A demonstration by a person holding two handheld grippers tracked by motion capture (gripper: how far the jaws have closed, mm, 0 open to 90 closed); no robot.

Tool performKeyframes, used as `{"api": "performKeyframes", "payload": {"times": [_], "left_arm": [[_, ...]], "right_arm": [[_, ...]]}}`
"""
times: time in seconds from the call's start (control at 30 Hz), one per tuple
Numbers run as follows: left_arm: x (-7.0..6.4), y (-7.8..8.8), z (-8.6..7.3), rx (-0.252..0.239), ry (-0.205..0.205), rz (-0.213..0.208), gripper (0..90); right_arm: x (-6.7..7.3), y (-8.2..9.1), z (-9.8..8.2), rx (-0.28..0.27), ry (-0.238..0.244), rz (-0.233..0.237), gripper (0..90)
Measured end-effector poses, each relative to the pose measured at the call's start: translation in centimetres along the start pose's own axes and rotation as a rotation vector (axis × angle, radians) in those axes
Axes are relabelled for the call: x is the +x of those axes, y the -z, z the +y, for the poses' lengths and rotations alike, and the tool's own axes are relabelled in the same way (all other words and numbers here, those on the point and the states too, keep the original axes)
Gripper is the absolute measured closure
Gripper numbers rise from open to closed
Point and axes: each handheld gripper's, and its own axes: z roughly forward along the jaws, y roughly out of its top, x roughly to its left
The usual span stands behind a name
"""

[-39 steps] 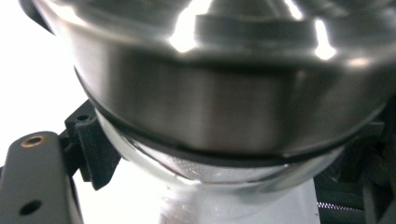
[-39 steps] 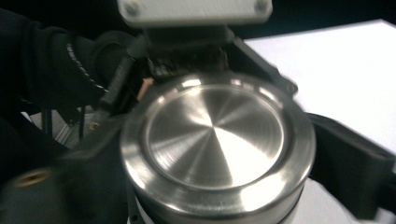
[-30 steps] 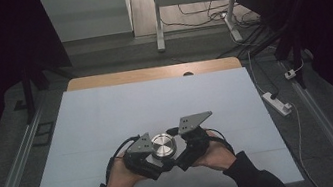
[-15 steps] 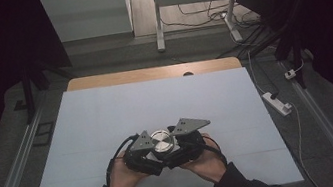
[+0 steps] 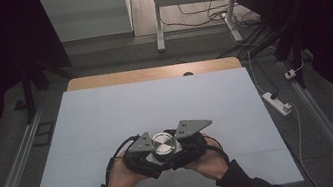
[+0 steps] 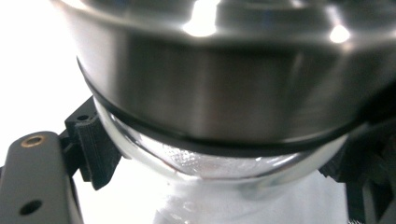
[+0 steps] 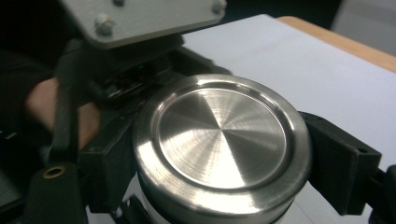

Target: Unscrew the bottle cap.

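The left gripper (image 5: pixel 149 153) grasped a glass jar (image 6: pixel 205 163), contents unclear; the right gripper (image 7: pixel 219 154), jaws just closing, clamped its steel lid (image 7: pixel 220 140).

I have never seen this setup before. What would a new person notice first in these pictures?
First, the shiny round metal lid of a glass jar, near the front of the white table. Both hands meet around it: the left gripper is shut on the jar below the lid, and the right gripper has just been closing, its jaws now on either side of the lid. Behind, the room is dark.
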Motion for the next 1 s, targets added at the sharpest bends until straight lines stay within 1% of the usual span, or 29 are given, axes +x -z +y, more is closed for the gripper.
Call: {"api": "performKeyframes", "payload": {"times": [0.13, 0.17, 0.23, 0.27, 0.4, 0.5, 0.53, 0.57, 0.63, 0.7, 0.73, 0.77, 0.8, 0.83, 0.9, 0.93, 0.97, 1.0], "left_arm": [[-0.1, -0.1, 0.0, 0.005, -0.035, -0.064, 15.6], [-0.2, -0.1, 0.0, -0.001, -0.037, -0.082, 15.6], [-0.3, -0.2, 0.0, -0.003, -0.057, -0.116, 15.6], [-0.3, -0.2, 0.0, 0.004, -0.073, -0.127, 15.6], [-0.6, -0.4, 0.1, 0.009, -0.103, -0.163, 15.6], [-0.7, -0.4, 0.1, 0.014, -0.114, -0.163, 15.6], [-0.7, -0.4, 0.1, 0.013, -0.114, -0.158, 15.6], [-0.7, -0.4, 0.1, 0.01, -0.108, -0.15, 15.6], [-0.6, -0.3, 0.1, 0.008, -0.101, -0.129, 15.6], [-0.4, -0.1, 0.1, -0.001, -0.075, -0.102, 15.6], [-0.4, -0.1, 0.1, -0.001, -0.075, -0.102, 15.6], [-0.1, 0.0, 0.0, -0.008, -0.044, -0.068, 15.6], [0.0, 0.1, 0.0, -0.011, -0.03, -0.053, 15.6], [0.2, 0.1, -0.1, -0.007, -0.023, -0.037, 15.6], [0.3, 0.2, -0.1, -0.013, 0.004, -0.004, 15.6], [0.3, 0.2, -0.1, -0.013, 0.004, -0.004, 15.6], [0.3, 0.2, -0.1, -0.011, 0.02, 0.023, 15.6], [0.3, 0.1, -0.1, -0.012, 0.032, 0.037, 15.6]], "right_arm": [[-1.0, 0.4, -0.1, 0.01, 0.036, 0.13, 17.8], [-1.2, 0.5, -0.2, 0.008, 0.039, 0.162, 17.7], [-1.6, 0.7, -0.4, 0.005, 0.063, 0.22, 17.7], [-1.8, 0.8, -0.4, 0.003, 0.074, 0.249, 17.7], [-2.0, 1.0, -0.6, 0.012, 0.107, 0.329, 17.7], [-2.1, 1.1, -0.7, 0.019, 0.122, 0.348, 17.4], [-2.1, 1.1, -0.7, 0.02, 0.113, 0.353, 16.8], [-2.1, 1.1, -0.6, 0.027, 0.104, 0.348, 14.0], [-2.1, 1.1, -0.5, 0.031, 0.079, 0.317, 7.6], [-2.2, 1.2, -0.2, 0.038, 0.053, 0.282, 2.7], [-2.2, 1.4, 0.0, 0.043, 0.042, 0.262, 1.6], [-2.2, 1.4, 0.1, 0.055, 0.028, 0.233, 1.1], [-2.2, 1.5, 0.2, 0.063, 0.012, 0.209, 0.1], [-2.2, 1.6, 0.3, 0.062, -0.004, 0.191, 0.0], [-2.2, 1.6, 0.5, 0.066, -0.038, 0.128, 0.0], [-2.0, 1.5, 0.6, 0.065, -0.045, 0.106, 0.0], [-1.8, 1.4, 0.6, 0.071, -0.051, 0.074, 0.0], [-1.6, 1.3, 0.7, 0.075, -0.058, 0.041, 0.0]]}}
